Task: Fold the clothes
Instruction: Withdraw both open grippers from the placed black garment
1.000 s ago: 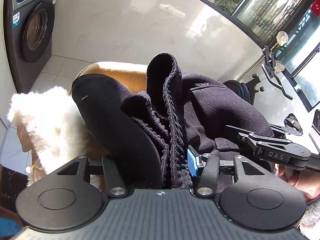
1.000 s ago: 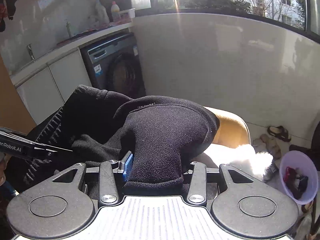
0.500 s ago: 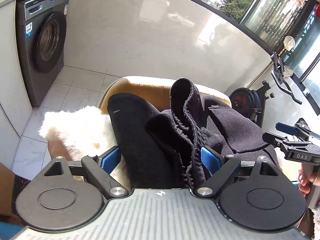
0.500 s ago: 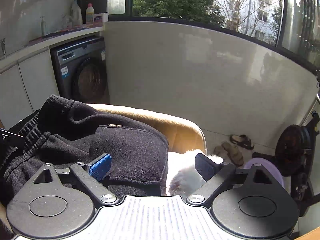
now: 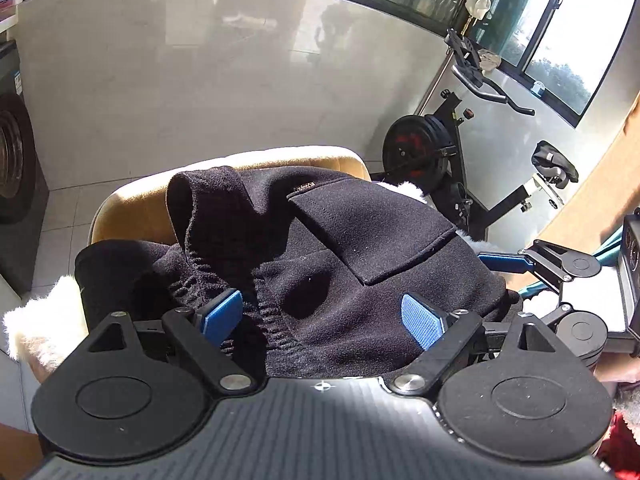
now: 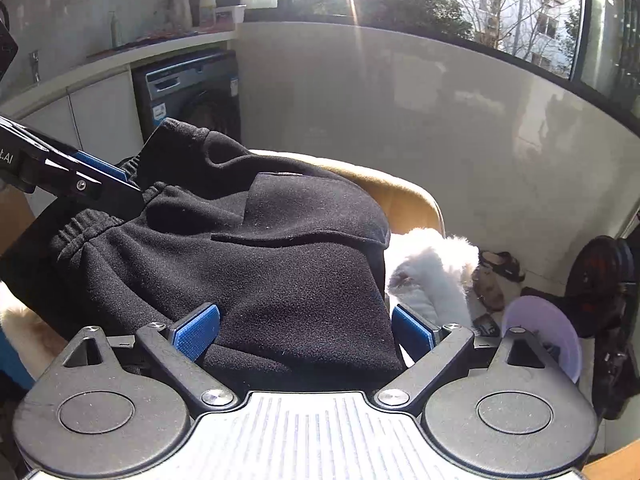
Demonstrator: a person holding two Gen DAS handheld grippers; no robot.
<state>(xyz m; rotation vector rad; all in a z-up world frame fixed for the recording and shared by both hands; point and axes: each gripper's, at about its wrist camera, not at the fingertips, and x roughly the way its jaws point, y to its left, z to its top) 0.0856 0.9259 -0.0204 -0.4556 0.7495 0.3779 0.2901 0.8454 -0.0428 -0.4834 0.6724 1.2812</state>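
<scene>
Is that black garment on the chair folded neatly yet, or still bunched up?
Still bunched up. The black garment lies in a rumpled heap on the chair, one part standing up, its ribbed waistband crumpled. Both hand-held grippers are open.

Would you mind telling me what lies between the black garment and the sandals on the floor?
In the right wrist view, white fluffy fabric lies between the black garment and the sandals.
</scene>
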